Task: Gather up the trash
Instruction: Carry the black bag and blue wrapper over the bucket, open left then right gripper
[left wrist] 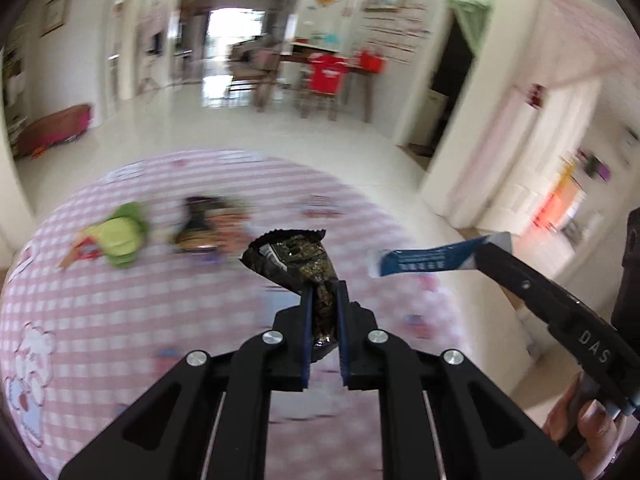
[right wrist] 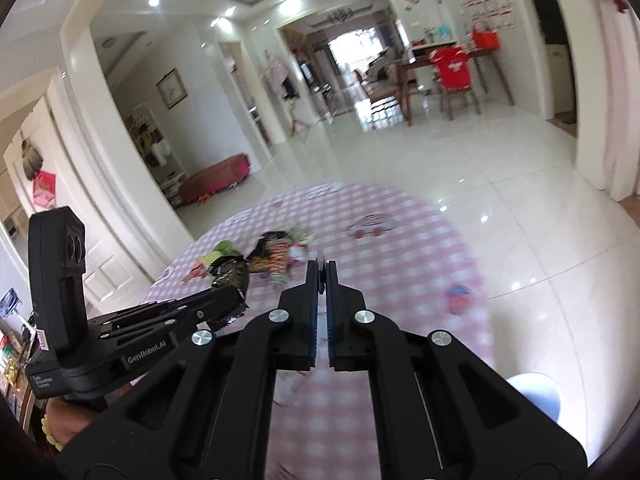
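Left wrist view: the left tool (left wrist: 324, 286) is clamped on a dark wrapper (left wrist: 294, 258) above the pink checked worktop (left wrist: 80, 312); the right tool (left wrist: 494, 250) pinches a blue sachet (left wrist: 420, 260); green wrapper (left wrist: 120, 236) lies blurred further off.
Right wrist view: the right tool (right wrist: 321, 270) fingers nearly together around the sachet's edge; left tool (right wrist: 224, 294) holds its wrapper (right wrist: 230, 280) near the trash pile (right wrist: 276, 258).

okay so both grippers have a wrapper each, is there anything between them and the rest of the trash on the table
Nothing visible. Past the left gripper with its dark wrapper, only bare checked tablecloth lies before the green wrapper and the dark packet.
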Demonstrator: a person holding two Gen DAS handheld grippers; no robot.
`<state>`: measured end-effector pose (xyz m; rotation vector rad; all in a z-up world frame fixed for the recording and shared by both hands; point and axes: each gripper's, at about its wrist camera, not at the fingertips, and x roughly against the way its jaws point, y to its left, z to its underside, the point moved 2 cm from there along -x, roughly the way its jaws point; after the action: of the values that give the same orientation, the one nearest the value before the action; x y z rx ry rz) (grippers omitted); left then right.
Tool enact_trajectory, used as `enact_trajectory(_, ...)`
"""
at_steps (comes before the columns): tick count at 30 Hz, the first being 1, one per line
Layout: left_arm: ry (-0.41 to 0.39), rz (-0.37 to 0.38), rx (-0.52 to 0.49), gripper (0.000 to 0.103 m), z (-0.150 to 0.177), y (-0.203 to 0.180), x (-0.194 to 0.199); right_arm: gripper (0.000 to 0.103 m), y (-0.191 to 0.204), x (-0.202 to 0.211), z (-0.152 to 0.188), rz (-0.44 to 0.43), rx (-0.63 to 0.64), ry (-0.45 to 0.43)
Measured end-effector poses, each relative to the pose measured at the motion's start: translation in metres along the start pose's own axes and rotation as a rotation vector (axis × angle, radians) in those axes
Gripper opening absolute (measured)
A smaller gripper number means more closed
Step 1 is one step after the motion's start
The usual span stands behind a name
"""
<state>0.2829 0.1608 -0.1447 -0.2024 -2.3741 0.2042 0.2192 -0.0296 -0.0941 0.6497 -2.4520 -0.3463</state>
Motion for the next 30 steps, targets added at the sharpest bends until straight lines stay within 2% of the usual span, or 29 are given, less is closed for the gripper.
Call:
enact_trajectory(6, 0.072, 0.141, -0.173, 0.01, 0.011, -0.108, -0.026, 0.004, -0.064, 0.079, 0.012, 0.168, -0.048, -0.1)
enact_trajectory(11, 0.182, 0.244, -0.282, 0.01, 0.033, -0.188, -0.068, 0.004, -0.115, 0.124, 0.029, 0.303, -0.101, -0.149)
enact_trajectory(13, 0.218, 0.272, -0.305, 0.01, 0.044, -0.21, -0.084, 0.004, -0.135, 0.138, 0.036, 0.366, -0.117, -0.16)
enact_trajectory(17, 0.28, 0.302, -0.346, 0.013, 0.059, -0.251, -0.118, 0.004, -0.169, 0.153, 0.051, 0.424, -0.173, -0.17)
enact_trajectory(18, 0.297, 0.309, -0.344, 0.016, 0.061, -0.255, -0.126, 0.004, -0.178, 0.154, 0.056, 0.439, -0.188, -0.164)
enact_trajectory(19, 0.31, 0.307, -0.336, 0.034, 0.061, -0.26, -0.134, 0.004, -0.184, 0.155, 0.059, 0.446, -0.2, -0.16)
enact_trajectory(20, 0.311, 0.286, -0.321, 0.045, 0.063, -0.262, -0.142, 0.004, -0.192, 0.156, 0.063, 0.453, -0.214, -0.154)
enact_trajectory(21, 0.303, 0.259, -0.307, 0.062, 0.063, -0.263, -0.146, 0.004, -0.197, 0.155, 0.067, 0.457, -0.226, -0.148)
enact_trajectory(25, 0.304, 0.25, -0.29, 0.064, 0.063, -0.266, -0.156, 0.004, -0.212, 0.15, 0.082, 0.459, -0.258, -0.116)
enact_trajectory(30, 0.299, 0.2, -0.313, 0.064, 0.066, -0.265, -0.159, 0.004, -0.217, 0.141, 0.089, 0.44, -0.272, -0.093)
